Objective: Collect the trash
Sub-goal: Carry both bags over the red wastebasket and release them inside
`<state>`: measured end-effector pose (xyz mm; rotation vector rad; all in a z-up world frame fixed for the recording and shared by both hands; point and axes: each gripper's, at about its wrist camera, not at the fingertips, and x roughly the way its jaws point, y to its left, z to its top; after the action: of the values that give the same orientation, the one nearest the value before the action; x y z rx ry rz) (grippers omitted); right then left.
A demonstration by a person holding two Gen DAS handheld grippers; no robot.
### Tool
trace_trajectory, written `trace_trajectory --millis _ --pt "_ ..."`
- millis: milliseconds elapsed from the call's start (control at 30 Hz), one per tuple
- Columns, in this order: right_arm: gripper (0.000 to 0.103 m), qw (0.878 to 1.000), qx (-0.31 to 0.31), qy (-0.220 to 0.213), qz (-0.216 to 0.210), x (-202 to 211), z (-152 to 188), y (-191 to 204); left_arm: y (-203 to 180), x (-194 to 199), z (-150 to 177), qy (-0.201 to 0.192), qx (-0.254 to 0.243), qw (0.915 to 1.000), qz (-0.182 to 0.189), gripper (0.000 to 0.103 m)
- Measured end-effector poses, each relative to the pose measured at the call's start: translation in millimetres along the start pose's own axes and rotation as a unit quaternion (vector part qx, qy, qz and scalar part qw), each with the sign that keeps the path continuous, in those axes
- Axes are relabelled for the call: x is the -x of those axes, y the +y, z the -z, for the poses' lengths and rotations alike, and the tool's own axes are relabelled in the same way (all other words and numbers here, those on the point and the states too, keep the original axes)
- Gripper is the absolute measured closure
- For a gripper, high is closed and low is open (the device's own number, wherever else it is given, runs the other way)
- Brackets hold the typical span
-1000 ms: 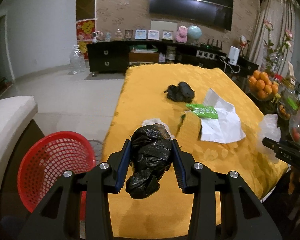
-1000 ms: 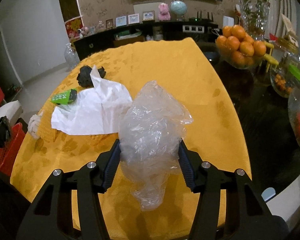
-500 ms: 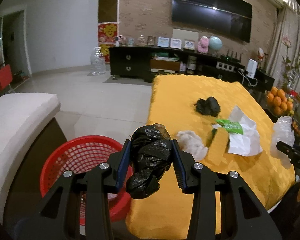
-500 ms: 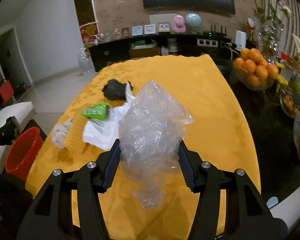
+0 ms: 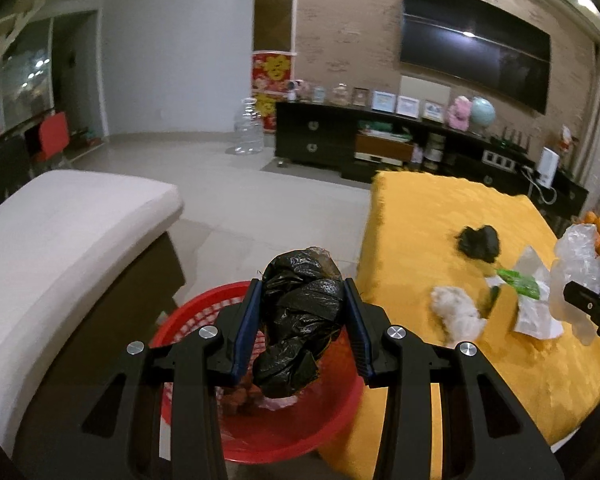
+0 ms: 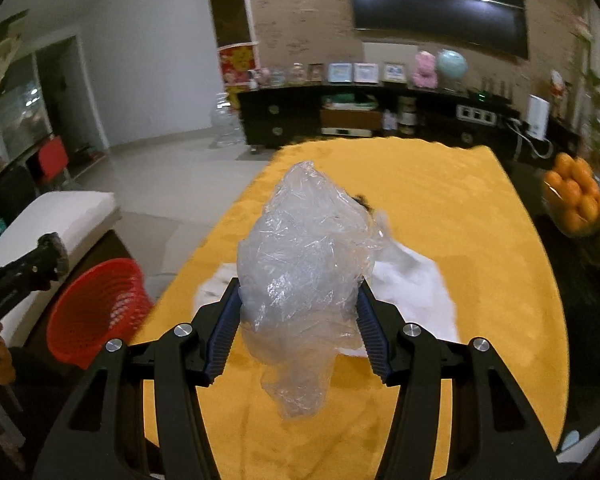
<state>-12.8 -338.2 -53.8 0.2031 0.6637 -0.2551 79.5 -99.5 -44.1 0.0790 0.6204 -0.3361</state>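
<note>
While the left gripper (image 5: 303, 326) hangs over the red basket (image 5: 260, 436) beside the couch, its fingers pinch a crumpled black plastic bag (image 5: 298, 320) across the middle, the loose tail drooping toward scraps already lying inside. Over the yellow tabletop (image 6: 480, 240), the right gripper (image 6: 298, 320) has its fingers squeezed onto a clear plastic bag (image 6: 304, 264) that billows above them and trails below.

Both bags look feather-light, soft and slick; a pinch through the bunched middle, as now, seems the safest hold, since a grip on a loose edge would likely let the film slide out. Once let go, such film may well drift rather than drop straight, so a low release looks wise.

On the tabletop I can see a white wad (image 5: 458, 312), a dark lump (image 5: 480, 242), a green wrapper (image 5: 518, 280) and white paper (image 6: 416, 284) waiting.
</note>
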Motion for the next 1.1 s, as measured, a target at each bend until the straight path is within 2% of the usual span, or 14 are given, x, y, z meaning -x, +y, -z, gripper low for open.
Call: trace_trajectory --millis 267,500,667,867,1100 --pt "0.050 0.998 0.041 0.003 -0.050 -17.7 -21.3 64.8 23.6 -1.3 2.9 -0.005 0.008 0.9993 -0.035 0.064" --pt "0.050 0.993 0.071 0.007 -0.091 -31.1 -31.3 118.0 53.6 -11.6 6.7 0.015 0.044 0.9976 -0.051 0.065" --pt "0.050 0.988 0.087 0.027 -0.122 -49.5 -32.4 149.4 70.5 -19.2 9.6 0.034 0.066 0.9954 -0.060 0.065" --pt "0.050 0.985 0.091 0.047 -0.140 -67.8 -27.7 170.0 78.6 -28.0 13.8 0.058 0.074 0.9933 -0.068 0.064" --pt "0.049 0.981 0.087 0.077 -0.157 -89.8 -25.3 173.9 68.7 -35.0 17.3 0.072 0.053 0.9934 -0.072 0.064"
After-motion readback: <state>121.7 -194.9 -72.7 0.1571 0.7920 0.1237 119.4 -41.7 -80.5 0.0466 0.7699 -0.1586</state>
